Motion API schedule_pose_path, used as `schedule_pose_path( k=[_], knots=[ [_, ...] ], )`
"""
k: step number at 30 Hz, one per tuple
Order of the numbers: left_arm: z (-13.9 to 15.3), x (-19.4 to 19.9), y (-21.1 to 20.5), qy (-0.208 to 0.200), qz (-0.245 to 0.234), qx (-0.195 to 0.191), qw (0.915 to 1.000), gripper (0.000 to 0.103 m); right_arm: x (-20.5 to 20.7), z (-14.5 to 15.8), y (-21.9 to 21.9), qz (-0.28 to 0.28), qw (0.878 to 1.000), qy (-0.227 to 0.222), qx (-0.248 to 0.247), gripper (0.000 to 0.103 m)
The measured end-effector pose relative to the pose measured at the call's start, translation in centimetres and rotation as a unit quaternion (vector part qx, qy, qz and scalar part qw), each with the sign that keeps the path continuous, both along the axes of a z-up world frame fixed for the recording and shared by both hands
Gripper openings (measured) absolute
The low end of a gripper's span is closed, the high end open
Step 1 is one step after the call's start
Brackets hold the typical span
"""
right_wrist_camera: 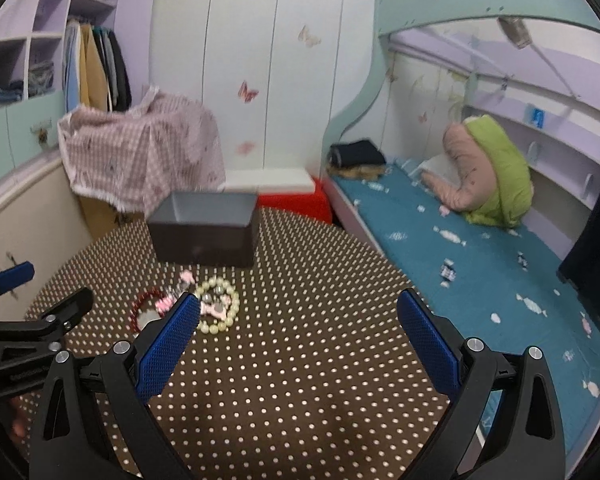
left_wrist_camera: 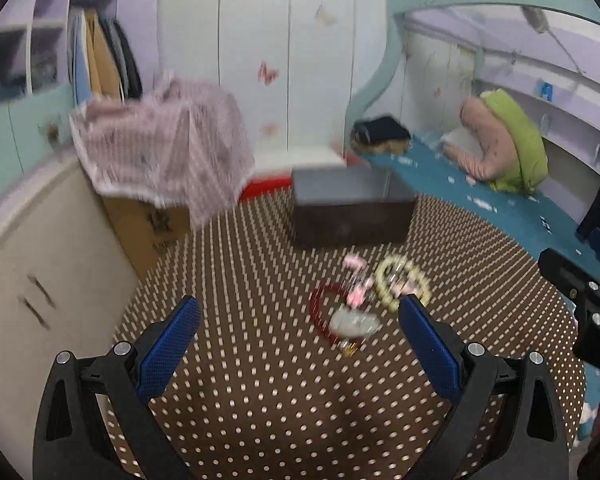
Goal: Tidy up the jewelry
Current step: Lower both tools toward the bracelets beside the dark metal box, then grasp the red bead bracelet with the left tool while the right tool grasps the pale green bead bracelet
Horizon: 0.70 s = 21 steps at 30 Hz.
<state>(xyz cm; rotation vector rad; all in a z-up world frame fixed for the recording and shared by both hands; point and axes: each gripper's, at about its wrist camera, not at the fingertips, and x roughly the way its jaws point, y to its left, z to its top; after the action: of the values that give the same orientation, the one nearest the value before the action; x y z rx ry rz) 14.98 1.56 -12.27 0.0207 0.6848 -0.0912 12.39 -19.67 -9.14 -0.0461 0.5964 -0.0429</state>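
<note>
Nothing is sorted yet: the red bracelet (left_wrist_camera: 320,308), pearl bracelet (right_wrist_camera: 218,305) and pink hair clips (left_wrist_camera: 358,280) lie heaped before the empty-looking dark box (right_wrist_camera: 204,228); left gripper (left_wrist_camera: 300,320) and right gripper (right_wrist_camera: 300,316) both gape, holding nothing.

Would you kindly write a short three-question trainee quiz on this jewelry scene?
1. True or false: the left gripper is open.
2. Which lies nearer the dark open-topped rectangular box: A) the cream pearl-bead bracelet or B) the red bead bracelet?
3. What pattern covers the brown tablecloth?

Key: 1 true; 2 A; 3 white polka dots.
</note>
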Motion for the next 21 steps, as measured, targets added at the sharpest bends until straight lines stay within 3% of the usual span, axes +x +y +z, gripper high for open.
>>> schedule_pose_path(
  k=[7,12,21],
  knots=[
    [-3.5,3.4,0.9,0.075,0.005,-0.018,0.997,0.095,4.1,-4.0,0.0,0.018,0.997,0.072,0.019,0.096],
    [-4.2,5.1,0.5,0.091,0.007,-0.022,0.9956,0.094,5.8,-5.5,0.3,0.03,0.993,0.104,0.04,0.096],
    [-6.2,8.2,0.5,0.131,0.021,-0.007,0.9911,0.067,7.6,-6.4,0.0,0.038,0.991,0.12,0.047,0.096]
  ],
)
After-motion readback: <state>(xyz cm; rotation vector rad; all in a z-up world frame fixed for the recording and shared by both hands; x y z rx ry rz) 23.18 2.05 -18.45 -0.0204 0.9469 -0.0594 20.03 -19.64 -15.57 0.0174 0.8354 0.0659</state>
